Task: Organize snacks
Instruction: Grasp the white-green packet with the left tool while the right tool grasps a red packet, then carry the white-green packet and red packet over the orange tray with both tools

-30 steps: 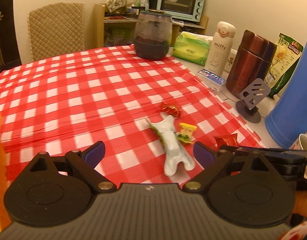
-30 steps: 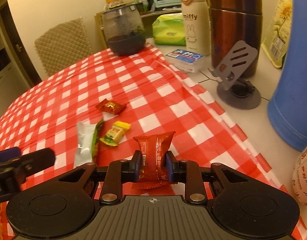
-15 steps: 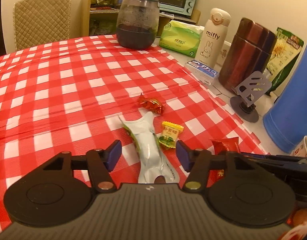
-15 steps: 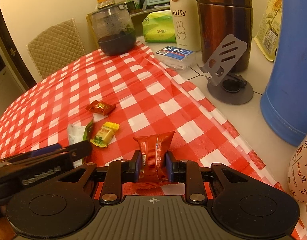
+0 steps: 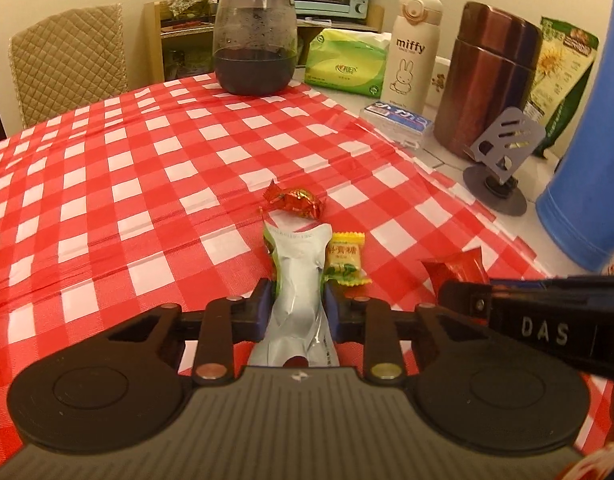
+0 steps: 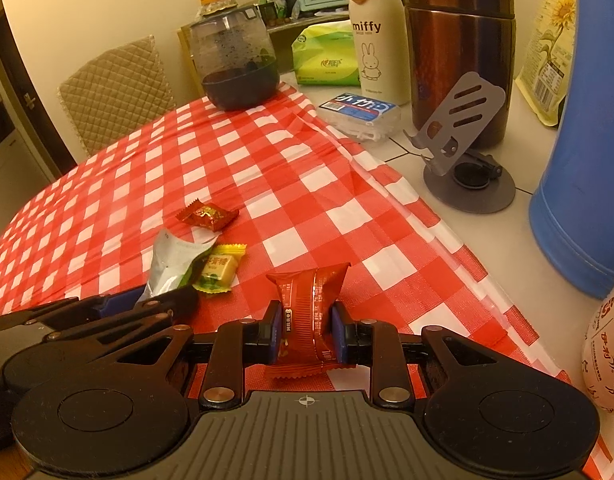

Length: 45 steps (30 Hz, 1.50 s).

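We see left tool (image 5: 297, 307) pinched on white pouch (image 5: 301, 276), right tool (image 6: 305, 331) clamped on red packet (image 6: 309, 312). Both probably light, crinkly, slippery; we grip mid-body.

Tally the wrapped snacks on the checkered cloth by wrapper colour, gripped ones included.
Red: 2, the twisted candy and the red packet in the right gripper
White: 1, the white pouch in the left gripper
Yellow: 1, the yellow candy
Total: 4

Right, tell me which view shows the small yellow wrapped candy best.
The left wrist view: the small yellow wrapped candy lies whole and unobstructed beside the long silver-green snack packet. In the right wrist view that packet's end overlaps the candy's left edge.
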Available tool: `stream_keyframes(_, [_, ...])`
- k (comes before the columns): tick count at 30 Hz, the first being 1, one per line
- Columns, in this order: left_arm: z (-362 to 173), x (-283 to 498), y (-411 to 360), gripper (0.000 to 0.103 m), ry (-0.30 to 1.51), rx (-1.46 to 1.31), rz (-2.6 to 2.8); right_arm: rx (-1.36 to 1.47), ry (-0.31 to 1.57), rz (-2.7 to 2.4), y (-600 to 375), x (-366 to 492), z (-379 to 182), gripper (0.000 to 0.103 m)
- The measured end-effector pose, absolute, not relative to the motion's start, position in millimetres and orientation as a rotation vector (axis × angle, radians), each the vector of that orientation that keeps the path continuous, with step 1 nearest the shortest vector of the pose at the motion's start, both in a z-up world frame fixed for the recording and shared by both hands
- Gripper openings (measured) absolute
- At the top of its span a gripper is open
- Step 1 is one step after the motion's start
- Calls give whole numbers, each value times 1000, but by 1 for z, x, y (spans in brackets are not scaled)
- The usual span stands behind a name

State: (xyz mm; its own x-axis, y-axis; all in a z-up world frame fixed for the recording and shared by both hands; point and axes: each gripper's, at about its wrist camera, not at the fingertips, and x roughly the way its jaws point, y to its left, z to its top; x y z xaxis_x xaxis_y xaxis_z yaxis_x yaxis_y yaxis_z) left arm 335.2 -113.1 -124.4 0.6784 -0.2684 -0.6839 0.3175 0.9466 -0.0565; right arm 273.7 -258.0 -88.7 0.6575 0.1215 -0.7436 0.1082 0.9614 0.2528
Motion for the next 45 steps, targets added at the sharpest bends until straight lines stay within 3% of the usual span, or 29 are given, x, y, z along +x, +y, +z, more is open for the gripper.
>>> stream_keyframes(23, [-123, 321, -98, 26, 768, 66, -283, 292, 857, 57, -252, 276, -89, 26])
stream_keyframes(45, [-66, 218, -52, 26, 749, -59, -194, 348, 757, 133, -234, 203, -54, 26])
